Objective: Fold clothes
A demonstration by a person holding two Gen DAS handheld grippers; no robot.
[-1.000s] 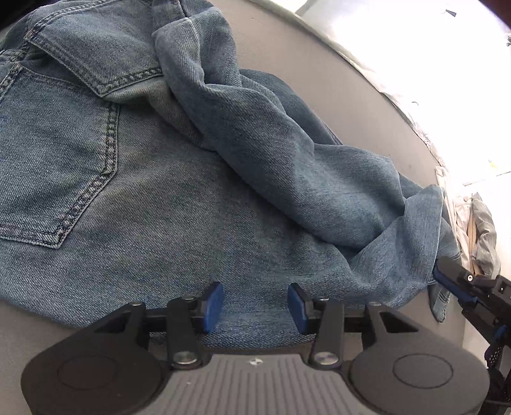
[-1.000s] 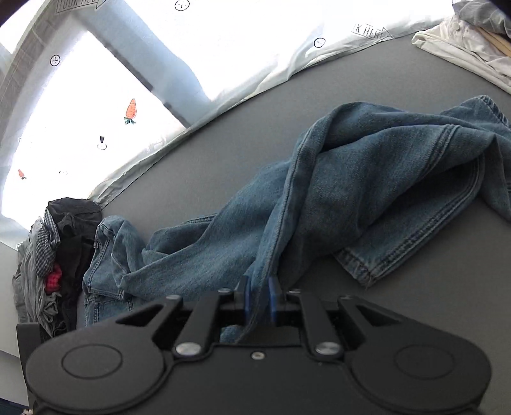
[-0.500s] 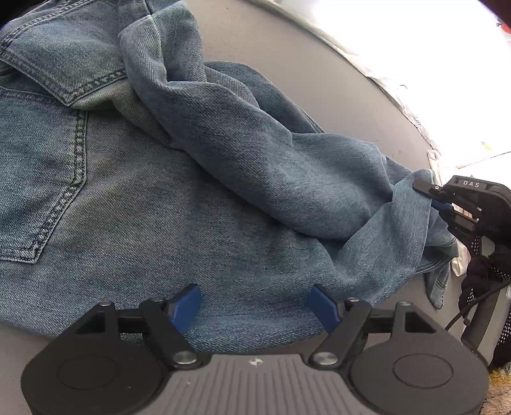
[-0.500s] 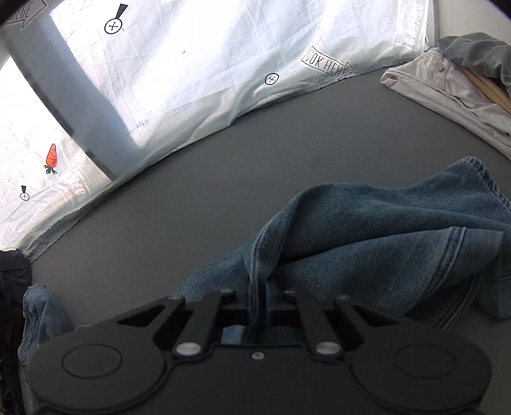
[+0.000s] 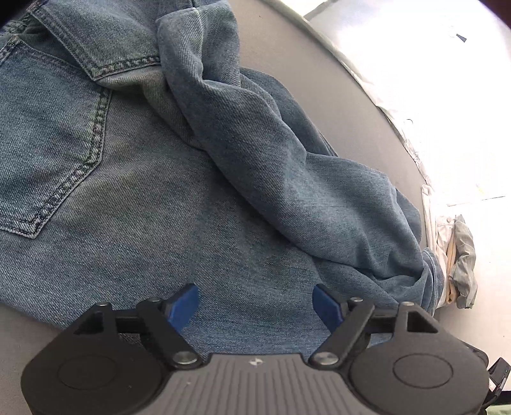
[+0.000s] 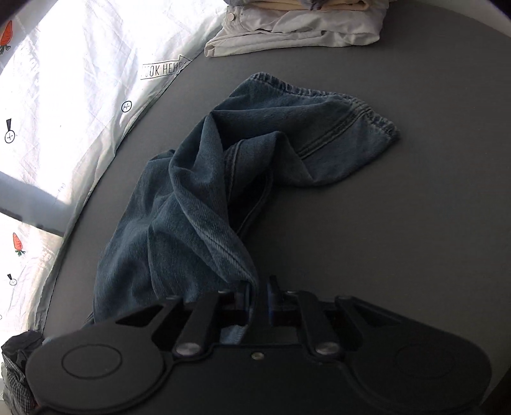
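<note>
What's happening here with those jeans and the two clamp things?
A person is folding a pair of blue denim jeans on a grey table. The right gripper has its jaws shut on a bunched leg edge. The left gripper hovers open over the seat near the back pocket, holding nothing.

Left claw (image 5: 255, 306) spread wider; jeans (image 6: 198, 204) dragged rightward.

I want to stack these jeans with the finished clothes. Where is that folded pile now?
In the right wrist view the folded pile lies at the grey table's far edge, beyond the jeans' hem, beside the printed sheet.
</note>
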